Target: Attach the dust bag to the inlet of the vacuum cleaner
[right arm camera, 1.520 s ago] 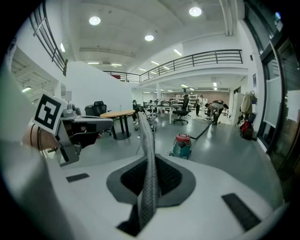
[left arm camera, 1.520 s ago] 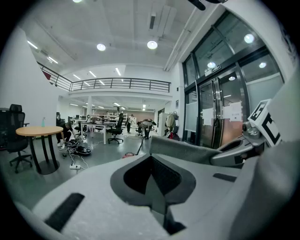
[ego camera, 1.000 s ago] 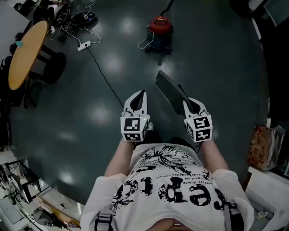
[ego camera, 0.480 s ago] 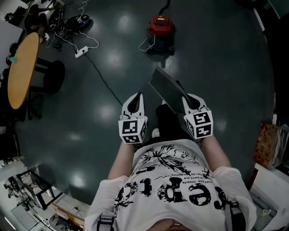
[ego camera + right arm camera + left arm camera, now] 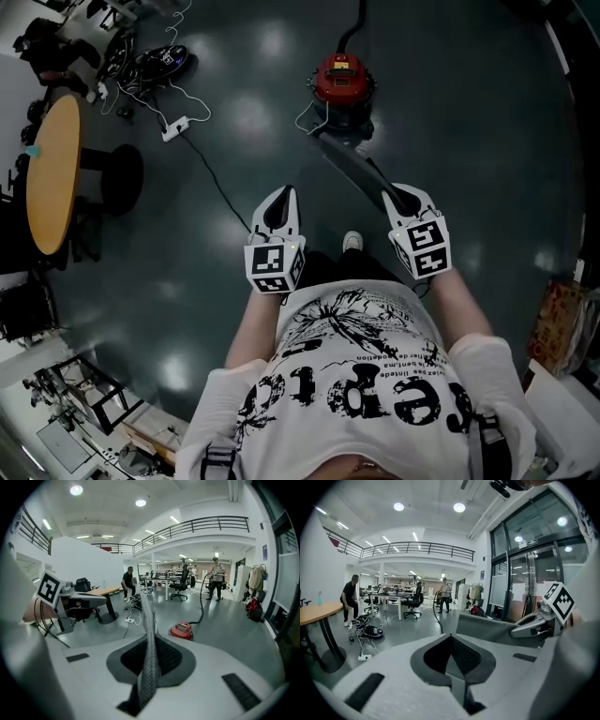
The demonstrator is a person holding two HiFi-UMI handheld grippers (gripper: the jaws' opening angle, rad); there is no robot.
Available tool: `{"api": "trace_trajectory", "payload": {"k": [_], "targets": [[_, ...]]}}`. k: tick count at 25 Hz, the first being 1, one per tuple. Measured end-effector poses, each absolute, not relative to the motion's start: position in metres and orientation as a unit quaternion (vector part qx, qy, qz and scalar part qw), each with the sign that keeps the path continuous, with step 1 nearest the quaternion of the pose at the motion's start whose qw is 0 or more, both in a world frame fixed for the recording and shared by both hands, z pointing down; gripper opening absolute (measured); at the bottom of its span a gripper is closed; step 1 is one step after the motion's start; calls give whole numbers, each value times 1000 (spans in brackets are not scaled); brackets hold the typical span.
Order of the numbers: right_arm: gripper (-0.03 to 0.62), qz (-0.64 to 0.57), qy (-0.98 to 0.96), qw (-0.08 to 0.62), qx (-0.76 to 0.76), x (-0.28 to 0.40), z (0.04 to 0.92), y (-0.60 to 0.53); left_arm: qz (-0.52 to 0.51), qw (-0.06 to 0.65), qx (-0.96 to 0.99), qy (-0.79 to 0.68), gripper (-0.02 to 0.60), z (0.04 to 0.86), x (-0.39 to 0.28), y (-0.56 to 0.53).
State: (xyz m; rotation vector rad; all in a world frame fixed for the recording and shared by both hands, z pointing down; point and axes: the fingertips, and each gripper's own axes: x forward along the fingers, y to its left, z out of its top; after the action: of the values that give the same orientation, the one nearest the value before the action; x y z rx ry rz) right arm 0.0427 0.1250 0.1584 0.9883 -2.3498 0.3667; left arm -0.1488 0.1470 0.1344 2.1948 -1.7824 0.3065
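A red drum vacuum cleaner (image 5: 344,89) with a black hose stands on the dark floor ahead; it also shows small in the right gripper view as the vacuum cleaner (image 5: 181,630). My right gripper (image 5: 401,199) is shut on the grey dust bag (image 5: 352,170), a flat sheet that sticks out forward toward the vacuum. In the right gripper view the dust bag (image 5: 149,645) stands edge-on between the jaws. My left gripper (image 5: 278,205) is shut with nothing in it, level with the right one. In the left gripper view the bag (image 5: 487,627) shows to the right.
A round wooden table (image 5: 51,173) stands at the left with a power strip (image 5: 175,127) and tangled cables on the floor nearby. A black cable runs across the floor toward me. Desks, chairs and people fill the far hall in the gripper views.
Both grippers have travelled forward across the floor with the bag; the vacuum cleaner now lies much closer to the bag's front edge. Both jaws stay as they were.
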Motion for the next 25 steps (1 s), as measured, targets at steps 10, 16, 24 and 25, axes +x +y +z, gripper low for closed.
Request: {"api": "trace_trajectory", "payload": {"k": [10, 16, 24, 25], "targets": [[23, 177, -852, 316, 378, 32, 209, 0, 129, 156, 801, -563, 3, 171, -155, -16], [23, 176, -860, 337, 342, -4, 229, -72, 149, 173, 834, -503, 3, 193, -166, -127], [23, 197, -854, 347, 335, -15, 281, -144, 179, 185, 849, -462, 3, 242, -163, -212], [23, 201, -854, 348, 332, -15, 295, -146, 179, 187, 849, -460, 3, 255, -162, -216]]}}
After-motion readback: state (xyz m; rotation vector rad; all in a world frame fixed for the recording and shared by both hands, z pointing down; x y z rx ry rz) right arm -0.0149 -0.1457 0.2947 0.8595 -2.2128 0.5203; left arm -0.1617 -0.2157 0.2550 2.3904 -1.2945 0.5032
